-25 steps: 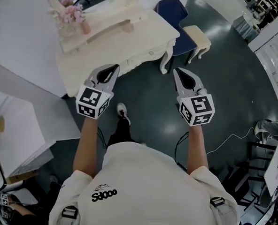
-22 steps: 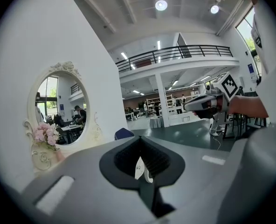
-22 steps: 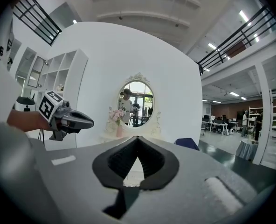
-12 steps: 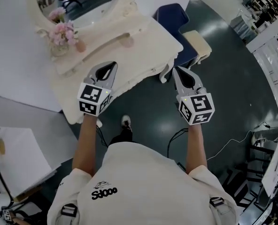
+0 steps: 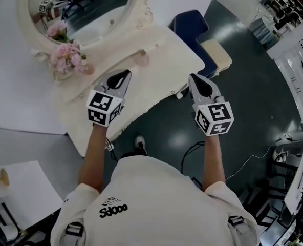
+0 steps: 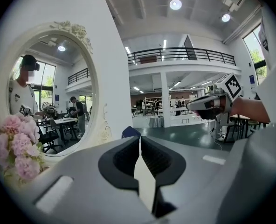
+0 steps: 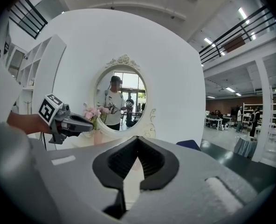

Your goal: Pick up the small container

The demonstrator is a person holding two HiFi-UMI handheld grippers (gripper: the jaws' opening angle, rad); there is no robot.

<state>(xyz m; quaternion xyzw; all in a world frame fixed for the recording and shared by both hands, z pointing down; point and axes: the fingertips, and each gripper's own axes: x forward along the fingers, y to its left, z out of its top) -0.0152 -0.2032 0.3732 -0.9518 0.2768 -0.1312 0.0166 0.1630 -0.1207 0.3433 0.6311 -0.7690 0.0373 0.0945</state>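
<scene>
Left tool (image 5: 124,74) opening, empty (right (image 5: 193,78) closed)

Bright, even ceiling lights (image 6: 175,4); fisheye views bend and darken at edges.

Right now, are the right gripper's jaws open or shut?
Shut: the right gripper shows its jaw tips touching in its own view, nothing between them.

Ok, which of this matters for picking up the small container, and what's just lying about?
Job: small pinkish container on the dressing table; second pink container, target unclear; left gripper, jaws opening, empty; right gripper, shut, empty.
Lying about: pink flowers; oval mirror; blue chair; cream stool.
</scene>
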